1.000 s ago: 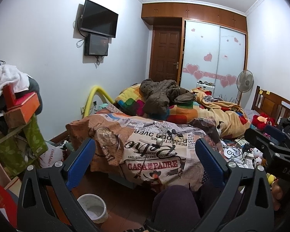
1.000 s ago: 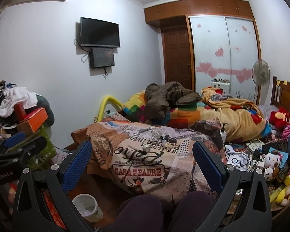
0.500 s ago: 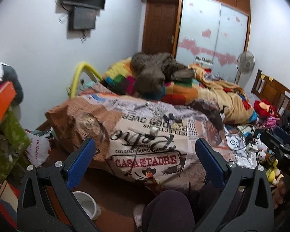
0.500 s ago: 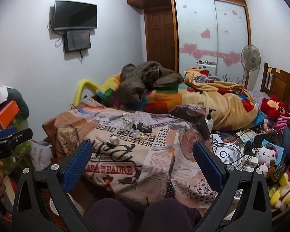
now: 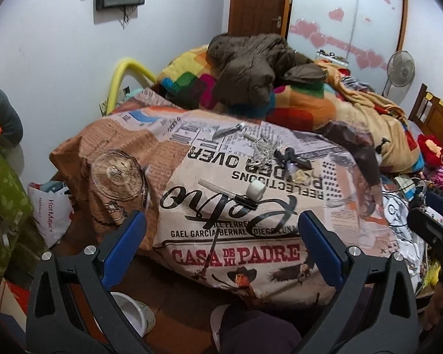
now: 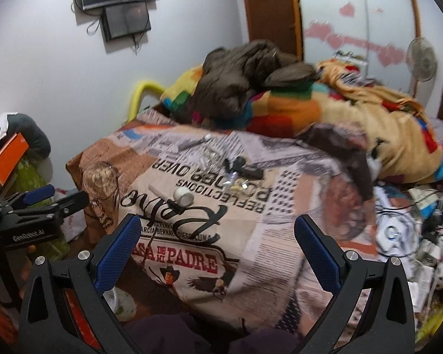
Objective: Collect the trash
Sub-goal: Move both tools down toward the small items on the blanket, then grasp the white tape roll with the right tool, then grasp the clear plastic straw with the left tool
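Small litter lies on the newspaper-print quilt of the bed: a white roll, a white stick, crumpled clear wrappers, a black object and a grey pen. A clear round plastic lid rests at the quilt's left corner. My left gripper is open above the quilt's near edge, holding nothing. My right gripper is open too, just short of the white roll. Each gripper also shows in the other view, the right gripper and the left gripper.
A white bin stands on the floor below the bed's near corner. A brown jacket and coloured blankets are piled at the back. Cables and toys crowd the right side; bags and boxes are stacked at the left.
Both views have come closer to the bed and tilted down, so the quilt and its litter now fill the middle. Both grippers have stayed open and hold nothing.
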Demonstrator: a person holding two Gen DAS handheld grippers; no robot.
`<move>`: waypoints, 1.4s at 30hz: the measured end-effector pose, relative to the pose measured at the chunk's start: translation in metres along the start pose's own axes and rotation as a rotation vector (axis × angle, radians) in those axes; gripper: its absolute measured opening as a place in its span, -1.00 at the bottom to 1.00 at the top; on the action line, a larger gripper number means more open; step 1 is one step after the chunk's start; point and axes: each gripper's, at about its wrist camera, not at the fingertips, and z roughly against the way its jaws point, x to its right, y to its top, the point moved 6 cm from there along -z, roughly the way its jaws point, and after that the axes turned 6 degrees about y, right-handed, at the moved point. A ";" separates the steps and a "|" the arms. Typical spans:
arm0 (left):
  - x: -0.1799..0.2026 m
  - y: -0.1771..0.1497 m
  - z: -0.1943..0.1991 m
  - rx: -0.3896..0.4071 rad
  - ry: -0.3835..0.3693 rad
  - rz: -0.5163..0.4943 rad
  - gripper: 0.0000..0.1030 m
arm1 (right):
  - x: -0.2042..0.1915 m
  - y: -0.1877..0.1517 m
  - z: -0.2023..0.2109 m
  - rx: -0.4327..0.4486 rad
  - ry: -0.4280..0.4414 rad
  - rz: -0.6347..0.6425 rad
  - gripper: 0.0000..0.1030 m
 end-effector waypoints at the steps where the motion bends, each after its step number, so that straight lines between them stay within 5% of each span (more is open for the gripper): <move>1: -0.001 0.001 -0.011 -0.006 0.007 0.002 1.00 | 0.001 0.001 -0.010 -0.018 0.012 -0.003 1.00; 7: -0.007 -0.001 -0.071 -0.081 0.009 0.032 0.84 | 0.005 0.006 -0.076 -0.105 0.068 0.010 0.93; 15: -0.020 -0.014 -0.134 -0.186 -0.018 0.088 0.45 | -0.004 0.006 -0.154 -0.221 0.166 0.046 0.34; 21: -0.031 -0.023 -0.166 -0.251 -0.066 0.142 0.00 | -0.017 0.003 -0.203 -0.296 0.229 0.060 0.02; 25: -0.031 -0.027 -0.176 -0.275 -0.095 0.159 -0.12 | -0.020 -0.004 -0.225 -0.336 0.230 0.073 -0.09; 27: -0.029 -0.027 -0.179 -0.280 -0.101 0.153 -0.23 | -0.020 -0.007 -0.229 -0.350 0.236 0.070 -0.26; 42: 0.017 -0.017 -0.200 -0.297 -0.096 0.141 -0.29 | 0.021 0.013 -0.182 -0.160 0.110 0.031 -0.28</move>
